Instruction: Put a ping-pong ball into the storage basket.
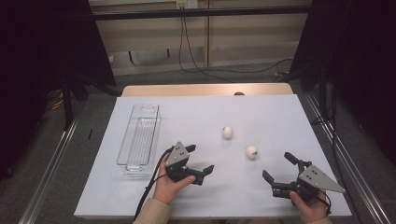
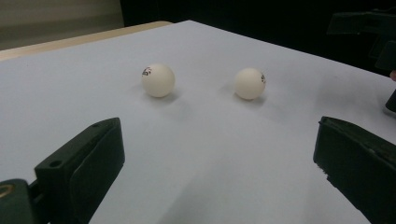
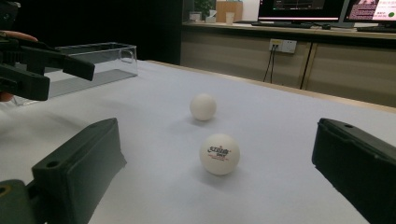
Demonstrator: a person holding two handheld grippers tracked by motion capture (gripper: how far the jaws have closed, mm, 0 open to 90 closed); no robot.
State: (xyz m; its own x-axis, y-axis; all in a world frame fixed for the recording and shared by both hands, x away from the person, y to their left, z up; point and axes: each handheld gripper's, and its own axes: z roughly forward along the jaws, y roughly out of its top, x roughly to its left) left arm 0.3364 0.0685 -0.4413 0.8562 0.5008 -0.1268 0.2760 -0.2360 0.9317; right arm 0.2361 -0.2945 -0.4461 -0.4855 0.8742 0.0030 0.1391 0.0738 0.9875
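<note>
Two small white plastic table-tennis balls (image 1: pixel 251 151) (image 1: pixel 227 132) look light, smooth, roll-prone; pinch across the middle. Left gripper (image 1: pixel 202 162) and right gripper (image 1: pixel 276 167) gape wide, empty.

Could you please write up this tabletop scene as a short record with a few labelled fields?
surface: white table
balls: two white balls, the farther ball and the nearer ball, apart from each other, both loose on the table
container: clear tray at the table's left side, with nothing seen in it
left gripper: open, holding nothing, pointed toward the balls
right gripper: open, holding nothing, nearer ball ahead between its jaws in the right gripper view
contact: neither gripper touches a ball
</note>
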